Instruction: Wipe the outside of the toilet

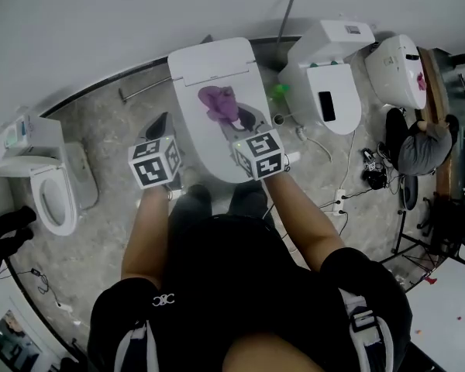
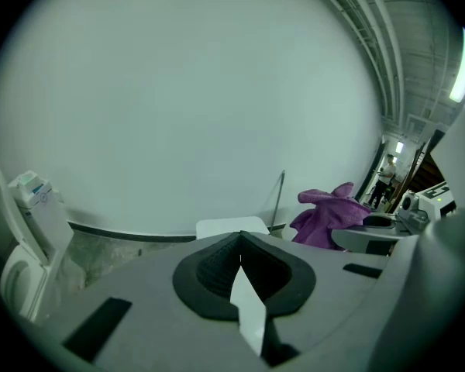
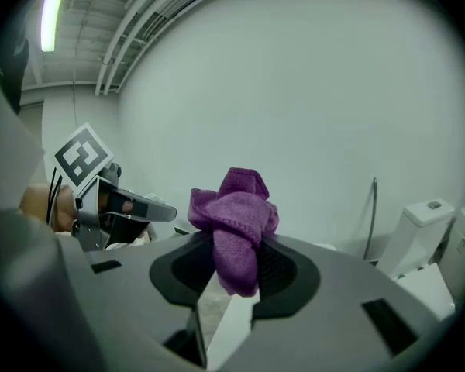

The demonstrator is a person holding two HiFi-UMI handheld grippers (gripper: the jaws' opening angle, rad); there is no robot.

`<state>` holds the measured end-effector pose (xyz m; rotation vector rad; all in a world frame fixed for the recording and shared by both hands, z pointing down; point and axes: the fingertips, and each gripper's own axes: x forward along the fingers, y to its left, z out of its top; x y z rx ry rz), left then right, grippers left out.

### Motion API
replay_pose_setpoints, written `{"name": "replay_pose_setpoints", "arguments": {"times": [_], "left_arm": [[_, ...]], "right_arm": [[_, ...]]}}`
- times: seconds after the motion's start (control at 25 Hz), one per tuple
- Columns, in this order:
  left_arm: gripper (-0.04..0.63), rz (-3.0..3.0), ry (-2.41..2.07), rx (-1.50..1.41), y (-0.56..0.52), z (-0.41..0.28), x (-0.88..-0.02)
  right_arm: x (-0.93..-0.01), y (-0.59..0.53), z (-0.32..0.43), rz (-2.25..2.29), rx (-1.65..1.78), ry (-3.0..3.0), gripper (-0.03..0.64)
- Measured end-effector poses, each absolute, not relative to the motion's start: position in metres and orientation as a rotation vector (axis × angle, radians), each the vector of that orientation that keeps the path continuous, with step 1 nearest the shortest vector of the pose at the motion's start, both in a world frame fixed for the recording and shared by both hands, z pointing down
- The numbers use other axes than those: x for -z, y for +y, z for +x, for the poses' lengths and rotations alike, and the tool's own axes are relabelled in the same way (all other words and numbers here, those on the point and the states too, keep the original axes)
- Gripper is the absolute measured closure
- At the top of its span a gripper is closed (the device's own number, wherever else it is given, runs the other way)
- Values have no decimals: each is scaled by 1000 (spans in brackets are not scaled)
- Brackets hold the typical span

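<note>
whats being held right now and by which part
The right hand-held gripper pinches the purple cloth by a bunched fold. The left hand-held gripper is shut on nothing.

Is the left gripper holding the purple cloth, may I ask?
No, the right gripper clamps the purple cloth; the left gripper is shut and empty.

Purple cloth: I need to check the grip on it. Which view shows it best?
The right gripper view: the purple cloth sits close, clamped between the jaws of the right gripper. Head view: small, from above. Left gripper view: off to one side.
</note>
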<state>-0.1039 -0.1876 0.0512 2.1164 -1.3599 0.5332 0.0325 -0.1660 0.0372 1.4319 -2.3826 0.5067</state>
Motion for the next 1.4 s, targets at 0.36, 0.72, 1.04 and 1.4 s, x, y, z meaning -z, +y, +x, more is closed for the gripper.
{"name": "replay_pose_setpoints", "arguments": {"times": [0.36,0.72,1.04,1.4], "left_arm": [[588,1965,-1481,-526,-238,-88,-126],[588,1862,-1491,-525,-284,-132,-257],[588,1876,-1462,-540,-311,-180,-310],[588,1886,-1447,-533,-329,-218,-337]], "right_arm": [[-131,-242,36,1123,-563,-2457,486],[-279,-332,-23,944,-638,-2421,491],[-363,-428,-77,1008,-740,-2352,506],[-428,-484,-88,1113,-901,-2171,506]]}}
